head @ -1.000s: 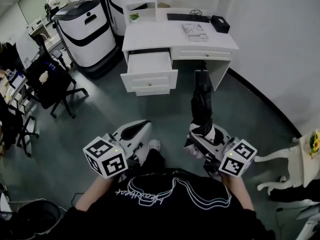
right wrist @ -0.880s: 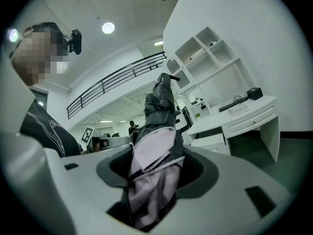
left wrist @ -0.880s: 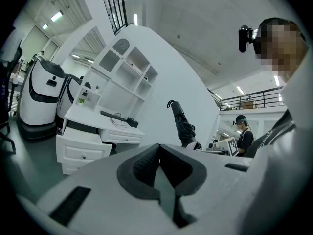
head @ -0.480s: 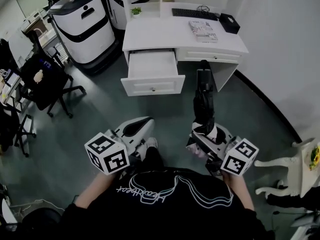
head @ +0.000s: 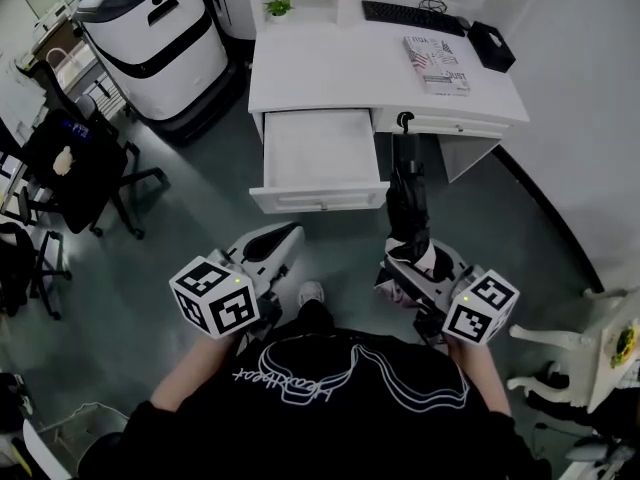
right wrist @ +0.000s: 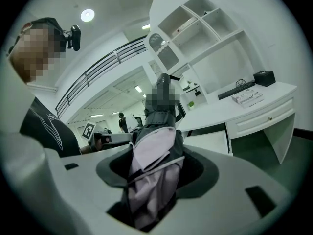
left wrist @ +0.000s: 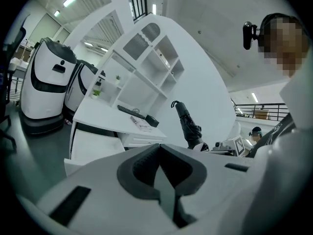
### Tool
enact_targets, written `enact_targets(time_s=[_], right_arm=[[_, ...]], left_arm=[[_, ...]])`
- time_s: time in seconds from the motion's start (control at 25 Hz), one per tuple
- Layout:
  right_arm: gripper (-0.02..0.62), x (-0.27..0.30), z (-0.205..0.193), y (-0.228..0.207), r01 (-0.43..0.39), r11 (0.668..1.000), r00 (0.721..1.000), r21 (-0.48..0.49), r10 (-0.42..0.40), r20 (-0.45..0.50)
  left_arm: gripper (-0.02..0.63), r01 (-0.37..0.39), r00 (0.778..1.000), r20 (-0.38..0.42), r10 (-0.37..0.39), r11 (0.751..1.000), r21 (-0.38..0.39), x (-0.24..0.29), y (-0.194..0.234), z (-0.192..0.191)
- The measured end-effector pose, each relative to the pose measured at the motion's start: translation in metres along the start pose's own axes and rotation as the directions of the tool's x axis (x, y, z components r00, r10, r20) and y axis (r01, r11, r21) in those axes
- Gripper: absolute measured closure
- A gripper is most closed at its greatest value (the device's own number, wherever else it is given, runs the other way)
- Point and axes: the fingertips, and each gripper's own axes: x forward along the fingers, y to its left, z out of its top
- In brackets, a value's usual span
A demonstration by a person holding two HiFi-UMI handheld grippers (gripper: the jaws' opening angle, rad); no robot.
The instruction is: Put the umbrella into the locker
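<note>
Room: an office with a dark floor [head: 180,208]. A white desk [head: 330,68] stands ahead of me, its drawer [head: 320,153] pulled open.
My right gripper [head: 412,266]: jaws clamped on the bunched fabric end of the folded black umbrella [head: 408,203], with pale lining squeezed between the pads.
Umbrella: juts forward from that grip. In the head view its far end lies at the desk front, just right of the drawer.
My left gripper [head: 275,243]: jaws closed together, holding nothing, well apart from the right one.

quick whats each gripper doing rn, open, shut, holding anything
left gripper: shut, nothing between the jaws.
right gripper: shut on the folded umbrella.
</note>
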Motion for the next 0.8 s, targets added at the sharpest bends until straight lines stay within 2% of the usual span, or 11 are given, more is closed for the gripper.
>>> enact_targets(time_s=[0.2, 0.36, 0.8], right_arm=[[0.357, 0.057, 0.02, -0.031, 0.019, 1.0, 0.998, -0.02, -0.02, -0.06], [0.356, 0.093, 0.027, -0.048, 0.027, 0.997, 0.992, -0.078, -0.036, -0.12], [0.357, 0.152, 0.023, -0.09, -0.047, 0.98, 0.959, -0.192, -0.009, -0.283]], left_arm=[[0.601, -0.031, 0.999, -0.016, 0.03, 0.999, -0.033, 0.021, 0.067, 0.024], [0.6, -0.051, 0.999, -0.021, 0.05, 0.998, -0.039, 0.032, 0.105, 0.038], [0.601, -0.11, 0.994, -0.02, 0.109, 0.992, -0.059, 0.042, 0.145, 0.047]])
